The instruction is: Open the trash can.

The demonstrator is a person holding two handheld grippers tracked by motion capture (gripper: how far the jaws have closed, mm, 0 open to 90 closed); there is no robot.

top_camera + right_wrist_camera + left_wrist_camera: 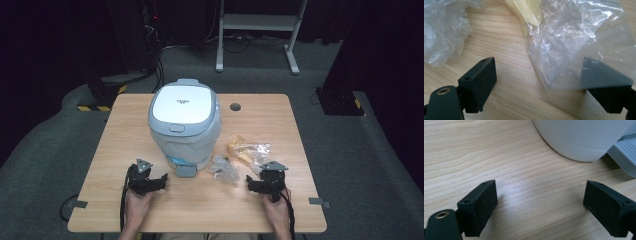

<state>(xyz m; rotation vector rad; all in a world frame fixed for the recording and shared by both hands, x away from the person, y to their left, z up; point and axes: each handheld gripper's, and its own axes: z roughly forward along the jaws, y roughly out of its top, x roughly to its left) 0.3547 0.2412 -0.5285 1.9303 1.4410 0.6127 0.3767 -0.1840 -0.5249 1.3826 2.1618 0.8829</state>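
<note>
Approach step: right gripper (539, 82) jaws wide, empty, at clear crinkled plastic bag (574, 45) near desk's right edge; next, close on film.

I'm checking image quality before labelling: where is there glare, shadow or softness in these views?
High view: table evenly lit, surroundings dark, bin lid bright. Left gripper view: pale sheen on the wood between the open jaws, shadow under the bin. Right gripper view: glints on the clear plastic bag, which veils one jaw; near jaws slightly soft.

Crumpled clear plastic bag (574, 45) flat on table, yellow inside.
</note>
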